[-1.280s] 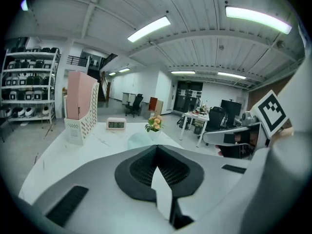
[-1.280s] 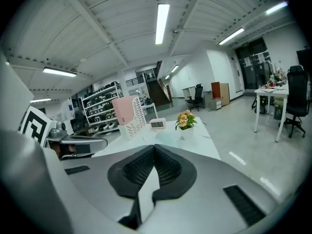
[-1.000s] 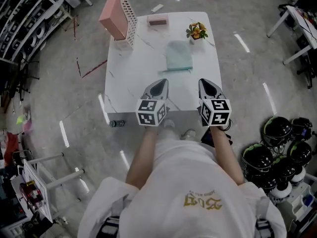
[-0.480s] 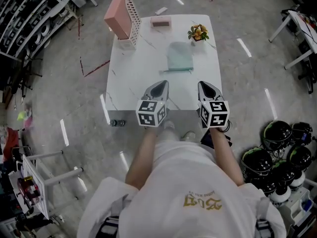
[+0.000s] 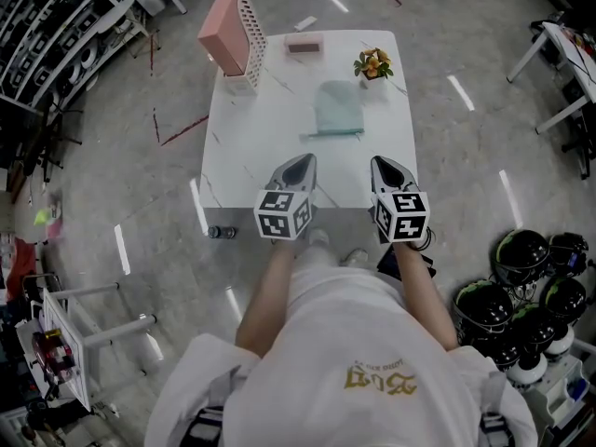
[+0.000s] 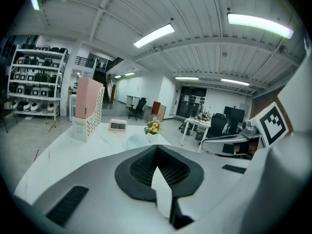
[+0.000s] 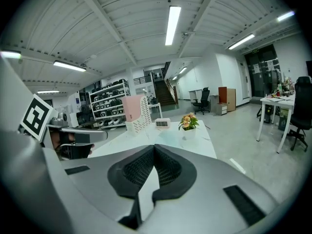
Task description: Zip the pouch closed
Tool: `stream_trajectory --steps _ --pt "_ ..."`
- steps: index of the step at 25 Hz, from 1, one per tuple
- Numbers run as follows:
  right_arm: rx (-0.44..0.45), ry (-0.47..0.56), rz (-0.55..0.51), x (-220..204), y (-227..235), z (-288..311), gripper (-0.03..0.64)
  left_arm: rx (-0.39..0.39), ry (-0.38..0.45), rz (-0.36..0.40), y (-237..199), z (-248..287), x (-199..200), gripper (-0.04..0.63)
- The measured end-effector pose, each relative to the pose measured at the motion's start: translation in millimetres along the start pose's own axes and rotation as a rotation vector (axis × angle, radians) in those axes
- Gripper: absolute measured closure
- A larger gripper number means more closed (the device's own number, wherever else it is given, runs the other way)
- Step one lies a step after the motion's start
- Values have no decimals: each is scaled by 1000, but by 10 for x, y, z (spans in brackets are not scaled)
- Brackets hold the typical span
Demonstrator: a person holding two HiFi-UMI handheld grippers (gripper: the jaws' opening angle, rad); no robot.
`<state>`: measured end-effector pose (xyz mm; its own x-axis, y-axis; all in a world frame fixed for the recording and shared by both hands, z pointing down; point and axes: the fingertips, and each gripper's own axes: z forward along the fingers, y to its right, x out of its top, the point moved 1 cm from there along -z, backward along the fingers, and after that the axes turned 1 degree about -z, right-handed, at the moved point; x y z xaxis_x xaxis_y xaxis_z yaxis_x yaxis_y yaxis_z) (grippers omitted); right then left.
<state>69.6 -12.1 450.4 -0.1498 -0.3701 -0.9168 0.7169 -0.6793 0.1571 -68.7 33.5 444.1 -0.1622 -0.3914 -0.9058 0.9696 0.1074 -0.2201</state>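
A pale green pouch [image 5: 337, 110] lies flat on the white marble table [image 5: 251, 147], its zipper edge toward me. In the left gripper view the pouch [image 6: 138, 141] shows past the jaws. My left gripper [image 5: 301, 163] is shut and empty over the table's near edge, well short of the pouch. My right gripper [image 5: 385, 164] is shut and empty too, level with the left one and to its right. In each gripper view the jaw tips meet: left gripper [image 6: 156, 147], right gripper [image 7: 154, 146].
At the table's far side stand a pink file holder [image 5: 231, 37], a small pink clock [image 5: 304, 44] and a potted flower [image 5: 372, 64]. Black helmets [image 5: 521, 277] are stacked on the floor at the right. Shelving [image 5: 56, 26] lines the left.
The view has shifted slightly; the table and pouch sit a little lower and to the right in the picture. Both grippers hold their places, shut.
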Motion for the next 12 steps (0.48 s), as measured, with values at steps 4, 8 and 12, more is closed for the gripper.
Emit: stream_trajectory --steps 4,8,12 --pt "5 -3 -3 9 -12 11 604 4 1 2 -16 -9 19 578" --pt "7 -5 6 7 25 3 605 10 -7 -2 -11 3 0 578" --pt "13 -8 5 -27 36 22 604 11 -11 -4 -14 35 -30 578"
